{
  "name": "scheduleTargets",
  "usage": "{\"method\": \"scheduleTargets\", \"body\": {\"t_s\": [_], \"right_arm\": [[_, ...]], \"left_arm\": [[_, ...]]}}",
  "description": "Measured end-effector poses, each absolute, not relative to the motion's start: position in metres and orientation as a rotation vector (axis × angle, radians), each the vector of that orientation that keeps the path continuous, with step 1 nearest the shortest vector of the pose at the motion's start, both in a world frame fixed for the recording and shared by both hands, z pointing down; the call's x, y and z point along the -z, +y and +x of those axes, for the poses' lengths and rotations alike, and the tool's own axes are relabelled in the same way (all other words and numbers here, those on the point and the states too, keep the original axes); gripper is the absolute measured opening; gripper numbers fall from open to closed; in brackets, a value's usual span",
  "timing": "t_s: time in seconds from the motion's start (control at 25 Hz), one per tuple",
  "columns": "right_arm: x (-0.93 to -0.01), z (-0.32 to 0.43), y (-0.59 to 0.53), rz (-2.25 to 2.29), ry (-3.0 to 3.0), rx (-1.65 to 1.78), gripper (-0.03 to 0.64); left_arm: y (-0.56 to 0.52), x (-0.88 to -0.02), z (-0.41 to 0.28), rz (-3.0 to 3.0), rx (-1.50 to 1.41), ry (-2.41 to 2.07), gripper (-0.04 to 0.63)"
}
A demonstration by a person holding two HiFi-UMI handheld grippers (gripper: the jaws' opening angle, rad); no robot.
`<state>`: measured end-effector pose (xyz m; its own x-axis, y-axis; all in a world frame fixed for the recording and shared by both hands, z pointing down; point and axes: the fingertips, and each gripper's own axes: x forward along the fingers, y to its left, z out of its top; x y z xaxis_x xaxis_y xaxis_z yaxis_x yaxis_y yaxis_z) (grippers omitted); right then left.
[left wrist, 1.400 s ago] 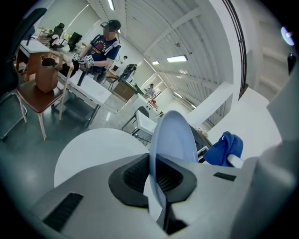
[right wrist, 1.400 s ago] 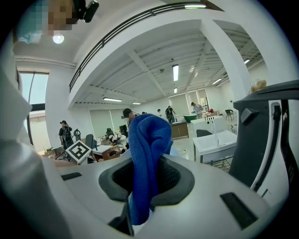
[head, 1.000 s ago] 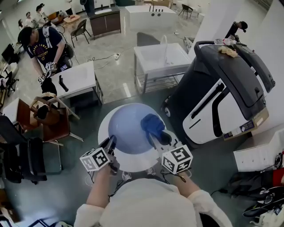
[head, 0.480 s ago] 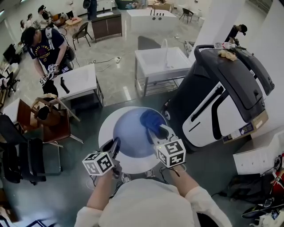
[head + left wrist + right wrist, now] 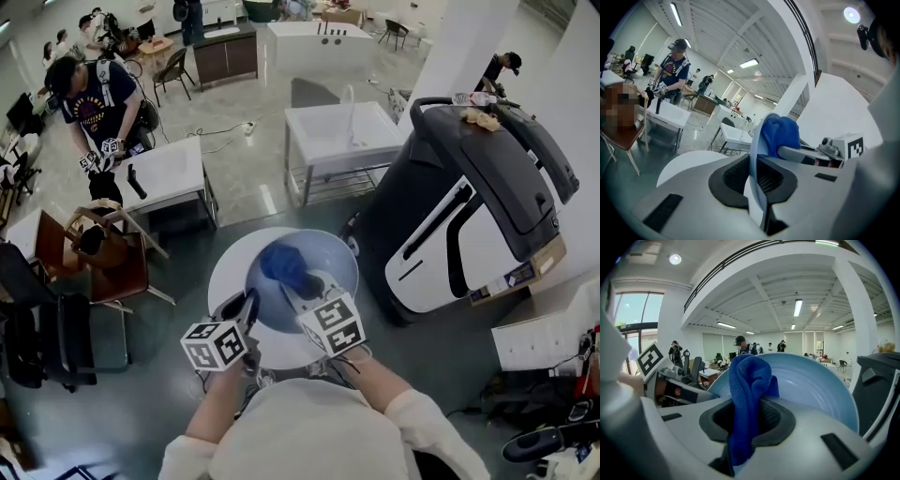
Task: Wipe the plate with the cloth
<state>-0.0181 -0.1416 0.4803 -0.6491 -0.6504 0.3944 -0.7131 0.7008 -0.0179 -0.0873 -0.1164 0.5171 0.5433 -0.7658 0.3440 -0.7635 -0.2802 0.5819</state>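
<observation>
A pale blue plate [image 5: 314,258] is held tilted above a round white table [image 5: 225,272]. My left gripper [image 5: 247,309] is shut on its near left rim; the left gripper view shows the plate [image 5: 756,154] edge-on between the jaws. My right gripper [image 5: 298,286] is shut on a bunched blue cloth [image 5: 281,265], pressed on the plate's inner face toward its left part. In the right gripper view the cloth [image 5: 747,394] stands up out of the jaws against the plate [image 5: 811,385]. The cloth [image 5: 780,136] also shows in the left gripper view.
A large black and white machine [image 5: 459,197] stands close at the right. A white sink unit [image 5: 342,131] is behind the table. Wooden chairs [image 5: 108,248] and a white desk [image 5: 164,169] are at the left, where a person [image 5: 89,98] holds grippers.
My right gripper has carried the cloth leftward across the plate, from its right side to its left part. The plate has risen a little and shifted right with my left gripper.
</observation>
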Motion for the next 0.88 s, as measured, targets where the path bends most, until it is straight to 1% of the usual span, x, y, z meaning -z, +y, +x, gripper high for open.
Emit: {"method": "scheduleTargets", "body": {"t_s": [0.16,0.28,0.56,0.72,0.88], "right_arm": [[-0.500,-0.033,-0.125,0.947,-2.535,-0.273,0.091],[-0.516,-0.029,-0.119,0.925,-2.500,-0.290,0.091],[-0.523,0.032,-0.136,1.138,-2.401,-0.365,0.091],[-0.511,0.062,-0.161,1.255,-2.357,-0.336,0.091],[-0.493,0.067,-0.180,1.299,-2.360,-0.287,0.091]], "left_arm": [[-0.127,-0.513,-0.096,2.047,0.035,-1.261,0.043],[-0.133,-0.510,-0.107,2.030,0.070,-1.289,0.043],[-0.135,-0.507,-0.124,1.998,0.128,-1.301,0.043],[-0.131,-0.511,-0.110,2.016,0.094,-1.264,0.043],[-0.128,-0.516,-0.095,2.044,0.041,-1.230,0.044]]}}
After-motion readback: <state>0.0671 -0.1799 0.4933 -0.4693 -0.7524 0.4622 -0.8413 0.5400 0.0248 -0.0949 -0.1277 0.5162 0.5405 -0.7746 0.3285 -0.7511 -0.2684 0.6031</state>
